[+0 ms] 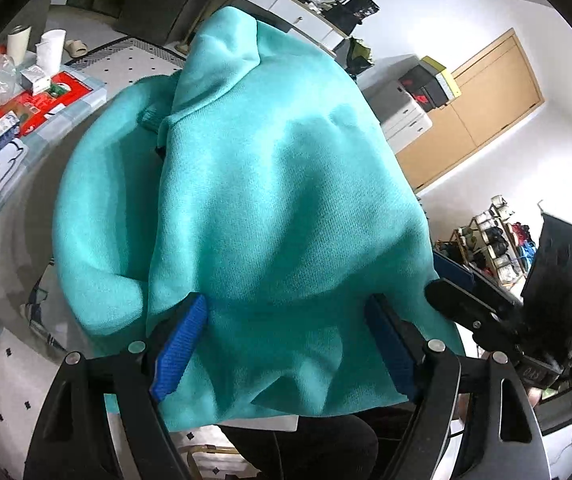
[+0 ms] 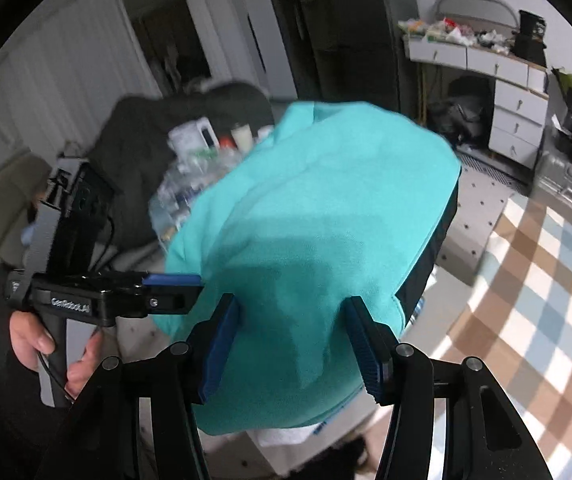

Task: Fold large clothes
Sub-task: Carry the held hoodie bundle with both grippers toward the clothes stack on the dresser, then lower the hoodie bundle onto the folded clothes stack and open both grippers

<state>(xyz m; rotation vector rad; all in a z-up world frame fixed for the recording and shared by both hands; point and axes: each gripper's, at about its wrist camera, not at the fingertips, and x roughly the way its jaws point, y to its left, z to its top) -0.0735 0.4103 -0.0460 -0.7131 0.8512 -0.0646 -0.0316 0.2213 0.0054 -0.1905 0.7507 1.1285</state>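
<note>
While both tools sit at the near edge of the teal garment, status as follows:

Garment: teal garment (image 1: 270, 184), large knit piece, bunched and partly doubled over itself, draped in a mound. Cannot tell what carries it underneath; cloth hides that.

Left tool: left tool (image 1: 286, 344) has its blue pads (image 1: 180, 346) set wide, garment's near hem filling the gap and draping over the right pad. Reads as a loose hold on a thick bundle of cloth; whether the pads actually press it, cannot tell.

Right tool: right tool (image 2: 292, 344) straddles the garment's near edge at about half spread, cloth between the fingers. Pads look close to the cloth but a firm pinch isn't confirmed. Frame is motion-blurred.

Spacing: tools sit just beside each other along the garment's near edge, right one seen at the garment's right side from the left wrist view. Judgement: paired hold on one edge keeps it straight so it can be carried over as a fold.

Hand: hand (image 2: 46, 344) wraps the left tool's grip, left of the garment.

Clutter: cluttered surface (image 1: 26, 92) beyond the garment's far-left side, well apart.

Risk: judgement, loose hold could let the hem slip.
</note>
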